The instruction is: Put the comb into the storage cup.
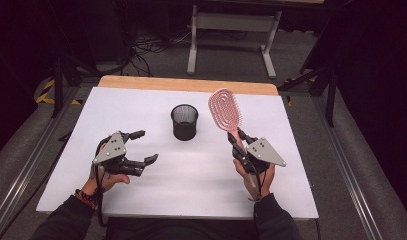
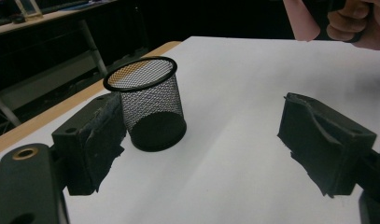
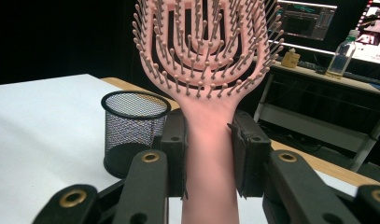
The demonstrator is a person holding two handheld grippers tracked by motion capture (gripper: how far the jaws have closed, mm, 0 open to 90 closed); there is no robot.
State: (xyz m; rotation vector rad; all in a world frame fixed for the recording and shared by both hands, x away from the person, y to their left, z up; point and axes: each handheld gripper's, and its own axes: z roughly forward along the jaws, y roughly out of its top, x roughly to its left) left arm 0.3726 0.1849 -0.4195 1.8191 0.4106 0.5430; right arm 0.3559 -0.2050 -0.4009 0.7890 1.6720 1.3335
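A black mesh cup [image 1: 184, 121] stands upright and empty near the middle of the white table top [image 1: 191, 175]. My right gripper [image 1: 237, 141] is shut on the handle of a pink hairbrush [image 1: 224, 110], whose head rises up and away, just right of the cup. In the right gripper view both pads clamp the hairbrush [image 3: 206, 42] handle at the gripper [image 3: 208, 126], with the cup [image 3: 131, 126] behind on the left. My left gripper [image 1: 145, 146] hovers open left of the cup, nothing between its jaws. The left gripper view has the gripper [image 2: 201, 112] open, with the cup [image 2: 150, 100] beyond its left jaw.
A strip of wooden table edge [image 1: 188, 84] runs along the back of the white top. Behind it stands a white desk frame [image 1: 231, 22] with cables on the floor. The right gripper view takes in a bottle [image 3: 339, 58] and screens [image 3: 309, 21] on a far desk.
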